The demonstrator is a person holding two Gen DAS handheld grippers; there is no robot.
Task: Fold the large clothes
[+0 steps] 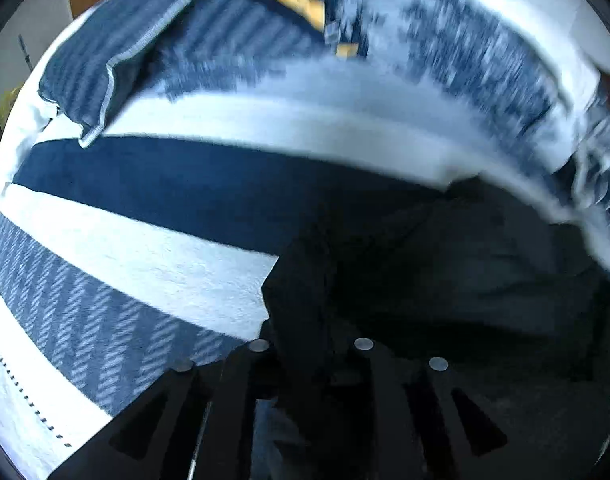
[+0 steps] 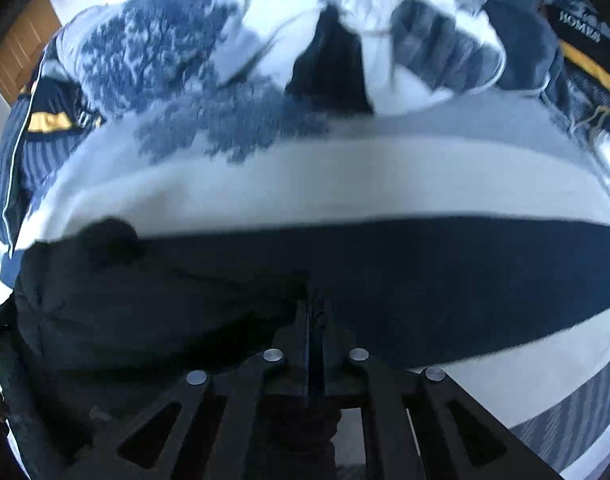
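— What lay around the dark garment [image 2: 145,304]?

— It rested on a bedspread [image 1: 145,264] banded in white, navy and a woven blue pattern. Beyond the garment, on that spread, sat a striped blue pillow [image 1: 117,56] and a heap of white-and-blue bedding [image 2: 385,40] (blurred, so its folds were hard to read). A navy fabric with a yellow band [image 2: 585,68] lay at the far right of the heap. Nothing stood between the grippers and the garment.

— And the jaws?

— The right gripper [image 2: 315,320] was clenched on the garment's edge, cloth pinched between its closed fingers, the bulk spreading to its left. The left gripper [image 1: 311,320] had dark cloth bunched between its fingers, grasping it too, with the rest spreading to its right.
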